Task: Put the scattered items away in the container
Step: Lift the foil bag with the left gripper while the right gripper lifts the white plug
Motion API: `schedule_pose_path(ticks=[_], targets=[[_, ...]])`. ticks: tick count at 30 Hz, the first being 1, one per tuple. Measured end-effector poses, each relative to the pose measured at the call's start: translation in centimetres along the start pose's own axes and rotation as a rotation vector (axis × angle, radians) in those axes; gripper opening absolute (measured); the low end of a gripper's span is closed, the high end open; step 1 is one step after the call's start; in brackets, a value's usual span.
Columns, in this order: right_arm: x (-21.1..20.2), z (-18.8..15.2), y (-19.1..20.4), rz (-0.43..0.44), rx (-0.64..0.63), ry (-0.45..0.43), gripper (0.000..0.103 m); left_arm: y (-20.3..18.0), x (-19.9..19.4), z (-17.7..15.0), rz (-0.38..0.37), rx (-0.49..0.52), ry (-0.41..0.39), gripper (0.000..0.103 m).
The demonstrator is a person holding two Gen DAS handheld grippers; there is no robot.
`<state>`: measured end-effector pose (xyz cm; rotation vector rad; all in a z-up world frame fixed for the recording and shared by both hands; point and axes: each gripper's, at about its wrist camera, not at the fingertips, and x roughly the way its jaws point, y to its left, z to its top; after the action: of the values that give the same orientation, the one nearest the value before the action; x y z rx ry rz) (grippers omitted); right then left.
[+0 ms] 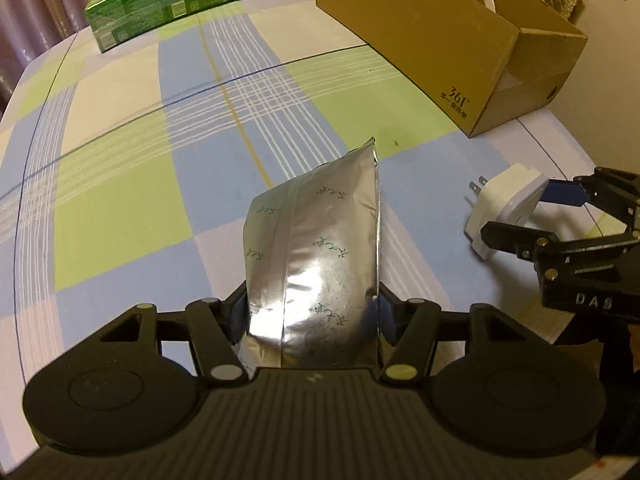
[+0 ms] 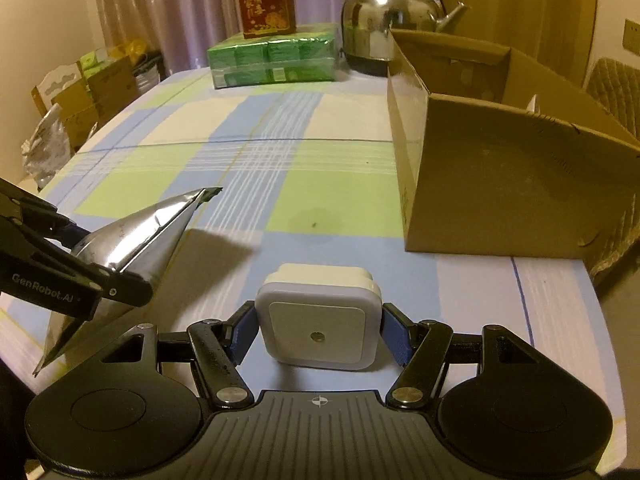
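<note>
The left claw (image 1: 312, 312) is pinching a silver foil pouch with small dark printed marks (image 1: 316, 256), its blue pads pressed on both sides of the lower part, and the pouch stands up from the claw with its sealed top edge pointing away. In the right wrist view the same pouch (image 2: 132, 248) is lifted above the checked blue, green and cream cloth of the surface (image 2: 256, 168). The right claw (image 2: 319, 332) is closed on a white square plug-in night light with a small round sensor (image 2: 318, 320), one blue pad on each side; its metal prongs show in the left wrist view (image 1: 508, 208). The open brown cardboard box (image 2: 500, 184) stands on the surface ahead and to the right of both claws, near but not touching them. At the far end are a green wrapped pack (image 2: 274, 56), a red carton (image 2: 265, 0) on top of it, and a shiny metal kettle (image 2: 384, 28).
</note>
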<state>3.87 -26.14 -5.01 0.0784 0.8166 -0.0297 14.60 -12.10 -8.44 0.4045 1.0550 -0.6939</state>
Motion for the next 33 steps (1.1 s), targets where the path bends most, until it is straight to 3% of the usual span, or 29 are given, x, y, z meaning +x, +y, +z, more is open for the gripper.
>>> schedule_pose_path(ticks=[9,11,13,33], targets=[[0.3,-0.8,-0.1,-0.005,0.015,0.012,0.063,-0.6,-0.1,-0.5,0.019,-0.018,-0.004,0.057],[0.3,-0.7,-0.1,-0.01,0.014,0.012,0.075,-0.7,0.0,-0.6,0.018,-0.017,-0.003,0.057],[0.4,-0.6,-0.2,-0.009,0.019,0.006,0.08,-0.7,0.0,-0.6,0.018,-0.018,-0.004,0.057],[3.6,1.0,0.1,-0.077,0.079,0.0,0.08,-0.5,0.9,0.8,0.045,-0.059,-0.043,0.057]])
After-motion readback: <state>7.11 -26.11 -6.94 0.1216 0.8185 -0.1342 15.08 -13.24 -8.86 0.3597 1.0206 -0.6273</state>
